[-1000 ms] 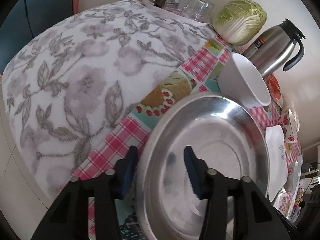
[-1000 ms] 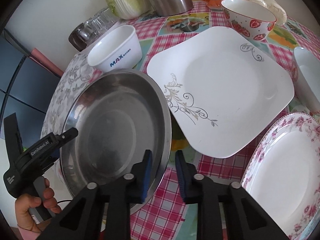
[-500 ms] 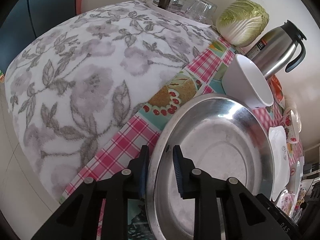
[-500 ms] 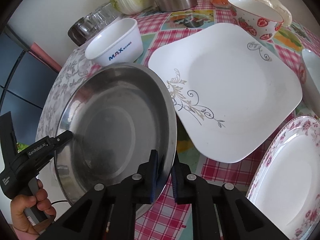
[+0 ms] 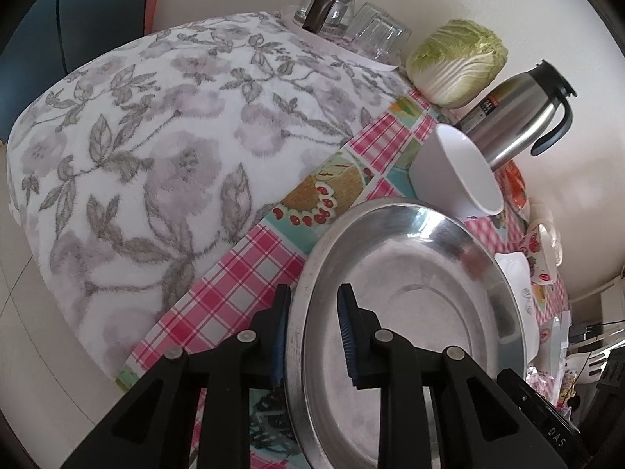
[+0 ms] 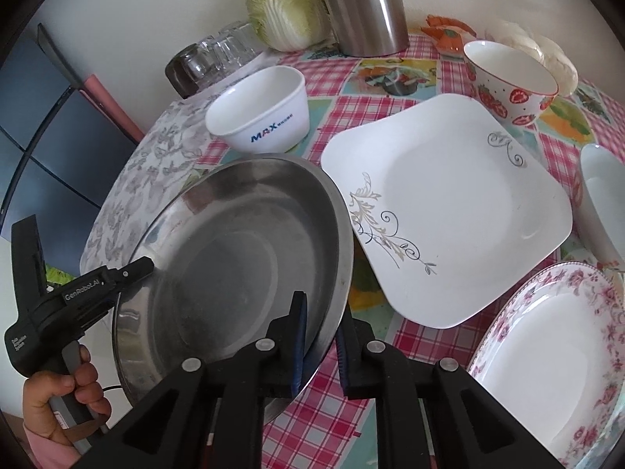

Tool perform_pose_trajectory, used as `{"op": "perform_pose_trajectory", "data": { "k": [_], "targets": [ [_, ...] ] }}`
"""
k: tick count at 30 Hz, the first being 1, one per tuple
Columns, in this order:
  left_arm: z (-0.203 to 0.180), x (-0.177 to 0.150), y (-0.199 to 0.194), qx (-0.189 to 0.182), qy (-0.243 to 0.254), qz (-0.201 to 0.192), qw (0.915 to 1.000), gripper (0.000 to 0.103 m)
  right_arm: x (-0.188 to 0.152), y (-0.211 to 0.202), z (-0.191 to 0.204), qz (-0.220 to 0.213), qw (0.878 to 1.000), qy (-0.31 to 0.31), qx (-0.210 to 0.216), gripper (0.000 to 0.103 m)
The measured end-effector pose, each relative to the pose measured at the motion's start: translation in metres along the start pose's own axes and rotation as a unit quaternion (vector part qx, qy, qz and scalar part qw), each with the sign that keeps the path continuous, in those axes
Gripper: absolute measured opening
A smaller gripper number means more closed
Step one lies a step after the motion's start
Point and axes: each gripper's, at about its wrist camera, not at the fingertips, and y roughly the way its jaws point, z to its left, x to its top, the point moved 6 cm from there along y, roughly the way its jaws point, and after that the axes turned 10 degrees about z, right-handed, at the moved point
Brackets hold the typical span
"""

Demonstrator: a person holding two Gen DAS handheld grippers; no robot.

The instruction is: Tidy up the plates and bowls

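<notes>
Right wrist view: right gripper (image 6: 320, 336) is pinching the steel plate (image 6: 234, 258) by its near rim; left gripper (image 5: 314, 336) is clamping the opposite rim. Plate is sitting tilted just beside the square plate (image 6: 449, 203), lying rightward.

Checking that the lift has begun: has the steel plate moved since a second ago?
Yes. In the right wrist view the steel plate has tipped up, its right rim now overlapping the square white plate where a gap showed.
</notes>
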Motion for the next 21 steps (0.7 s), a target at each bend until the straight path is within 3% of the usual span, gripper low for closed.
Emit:
{"op": "perform_pose_trajectory", "data": {
  "k": [9,21],
  "targets": [
    [-0.023,0.0,-0.034,-0.014,0.021,-0.027,0.9993,0.025,0.0,-0.026,-0.001,-0.026,1.0,-0.014,0.006,0.015],
    [-0.122,0.013,-0.075,-0.012,0.105,-0.065,0.9922,0.025,0.012,-0.089,-0.048,-0.103,0.994,0.036,0.028,0.015]
  ]
}}
